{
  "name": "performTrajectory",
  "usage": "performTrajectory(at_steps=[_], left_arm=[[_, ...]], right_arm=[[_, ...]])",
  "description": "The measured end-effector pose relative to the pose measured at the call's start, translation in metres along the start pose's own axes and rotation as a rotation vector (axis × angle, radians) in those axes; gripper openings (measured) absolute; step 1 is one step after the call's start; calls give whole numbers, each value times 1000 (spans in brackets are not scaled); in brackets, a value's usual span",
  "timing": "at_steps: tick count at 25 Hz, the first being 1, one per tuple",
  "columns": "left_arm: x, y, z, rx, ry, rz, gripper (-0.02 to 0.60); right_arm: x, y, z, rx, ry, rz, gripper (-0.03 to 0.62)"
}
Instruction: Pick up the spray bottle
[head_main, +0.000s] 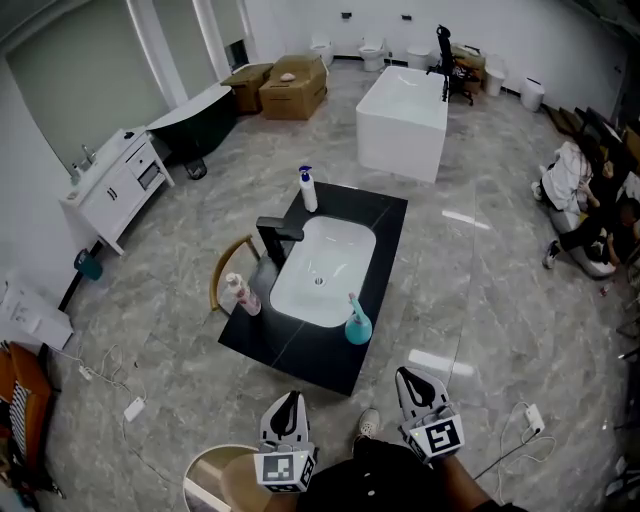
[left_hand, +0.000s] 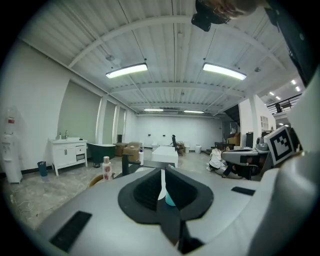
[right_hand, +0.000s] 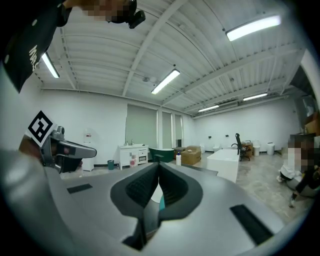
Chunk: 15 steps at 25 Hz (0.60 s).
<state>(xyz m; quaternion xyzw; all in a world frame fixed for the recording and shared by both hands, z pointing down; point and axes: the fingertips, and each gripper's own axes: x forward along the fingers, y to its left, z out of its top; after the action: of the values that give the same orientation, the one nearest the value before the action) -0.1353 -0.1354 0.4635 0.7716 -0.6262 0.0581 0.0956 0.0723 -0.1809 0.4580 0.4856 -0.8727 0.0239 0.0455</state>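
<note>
Teal plastic is being shown by the spray bottle (head_main: 358, 322), which is standing upright on the right-hand edge of the black counter (head_main: 390, 215), toward its near corner, just beside the white basin. It is being judged light, stiff and smooth, probably slippery, so the narrow neck under the nozzle is being favoured for the hold. The left gripper (head_main: 289, 398) and right gripper (head_main: 406, 374) are both being held closed and empty, short of the counter.

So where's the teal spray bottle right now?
In the head view the teal spray bottle stands on the black countertop at the near right edge of the white sink basin, across from the pink bottle on the left.
</note>
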Motion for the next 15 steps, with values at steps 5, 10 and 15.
performTrajectory(at_steps=[5, 10, 15], left_arm=[[37, 11, 12, -14, -8, 38, 32], [54, 26, 6, -32, 31, 50, 32], [61, 35, -3, -33, 95, 5, 32]], right_arm=[[47, -15, 5, -14, 4, 51, -5], [78, -14, -6, -6, 49, 63, -5], [97, -5, -33, 9, 111, 57, -5]])
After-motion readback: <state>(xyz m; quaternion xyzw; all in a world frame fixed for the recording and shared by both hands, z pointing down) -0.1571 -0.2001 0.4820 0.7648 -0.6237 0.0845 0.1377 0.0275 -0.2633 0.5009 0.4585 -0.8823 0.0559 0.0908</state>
